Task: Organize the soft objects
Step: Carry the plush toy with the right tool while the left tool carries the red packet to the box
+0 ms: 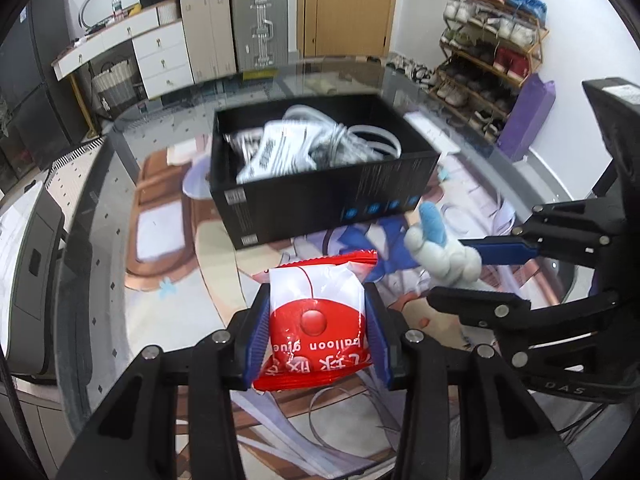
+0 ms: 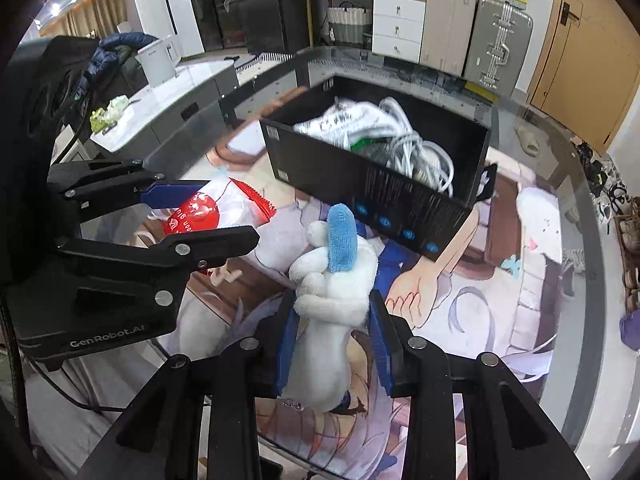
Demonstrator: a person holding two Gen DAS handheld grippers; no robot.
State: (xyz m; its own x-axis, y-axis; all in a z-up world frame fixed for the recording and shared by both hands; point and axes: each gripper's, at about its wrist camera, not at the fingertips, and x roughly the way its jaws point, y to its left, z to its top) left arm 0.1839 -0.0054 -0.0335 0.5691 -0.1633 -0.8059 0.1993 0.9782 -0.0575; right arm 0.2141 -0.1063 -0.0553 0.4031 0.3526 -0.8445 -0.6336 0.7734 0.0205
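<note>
My left gripper [image 1: 318, 312] is shut on a red and white balloon-glue packet [image 1: 318, 320], held above the table in front of the black box [image 1: 320, 204]. The packet also shows in the right wrist view [image 2: 216, 210] between the left gripper's fingers [image 2: 180, 192]. My right gripper [image 2: 332, 320] is shut on a white plush toy with a blue part [image 2: 332, 280], just short of the box [image 2: 372, 184]. In the left wrist view the toy [image 1: 440, 252] sits at the right, held by the right gripper [image 1: 472, 272]. The box holds white cables and printed packets [image 1: 312, 144].
The round glass table [image 1: 120, 240] carries an illustrated mat [image 2: 500, 280]. Suitcases [image 1: 260, 24], white drawers [image 1: 160, 56] and a shoe rack [image 1: 492, 48] stand behind it. A counter with a white kettle [image 2: 158, 60] lies at the left of the right wrist view.
</note>
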